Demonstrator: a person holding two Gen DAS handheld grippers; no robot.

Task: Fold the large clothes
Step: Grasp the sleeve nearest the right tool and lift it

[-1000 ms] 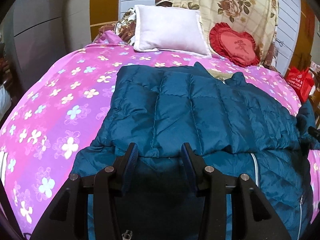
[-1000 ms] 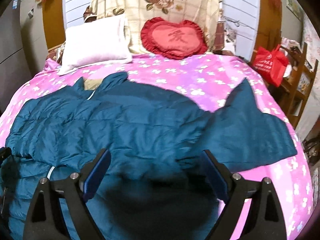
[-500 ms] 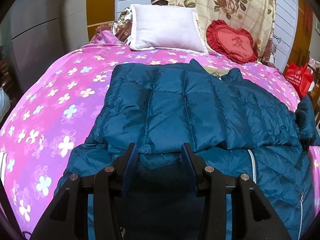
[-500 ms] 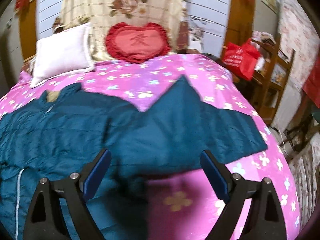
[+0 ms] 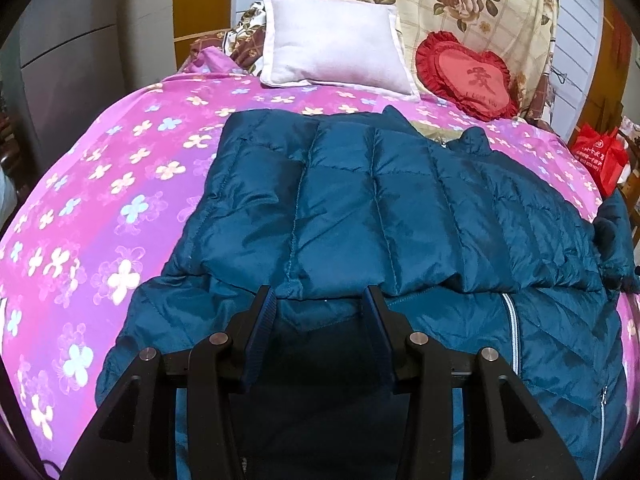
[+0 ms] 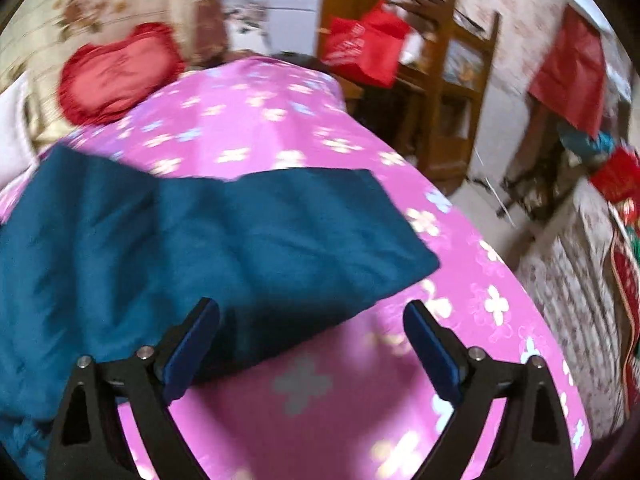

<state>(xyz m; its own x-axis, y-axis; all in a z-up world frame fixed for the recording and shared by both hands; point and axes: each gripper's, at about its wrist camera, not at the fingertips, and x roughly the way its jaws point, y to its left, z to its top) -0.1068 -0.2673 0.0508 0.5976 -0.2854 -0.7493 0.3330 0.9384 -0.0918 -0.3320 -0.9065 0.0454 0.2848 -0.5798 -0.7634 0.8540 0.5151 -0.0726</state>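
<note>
A teal down jacket [image 5: 380,208] lies spread on a pink flowered bedspread [image 5: 120,200]. One sleeve is folded across its body, and the zip shows at the lower right. My left gripper [image 5: 320,308] hovers over the cuff end of that folded sleeve. Its jaws are partly apart and the pads press on nothing. In the blurred right wrist view, the jacket's other sleeve [image 6: 240,240] lies stretched out flat on the bedspread [image 6: 280,120]. My right gripper [image 6: 312,320] is just above that sleeve's near edge. Its jaws are opening wide, with sleeve and bedspread beneath them and nothing gripped.
A white pillow [image 5: 332,40] and a red heart cushion [image 5: 468,76] lean at the head of the bed. A red bag [image 6: 364,48] and a wooden shelf [image 6: 452,92] stand beyond the bed's right edge, with cluttered floor beside them.
My right gripper has swung to the right, from over the jacket's body to the outstretched sleeve near the bed's edge, and its jaws look slightly wider. The left gripper has stayed nearly still.
</note>
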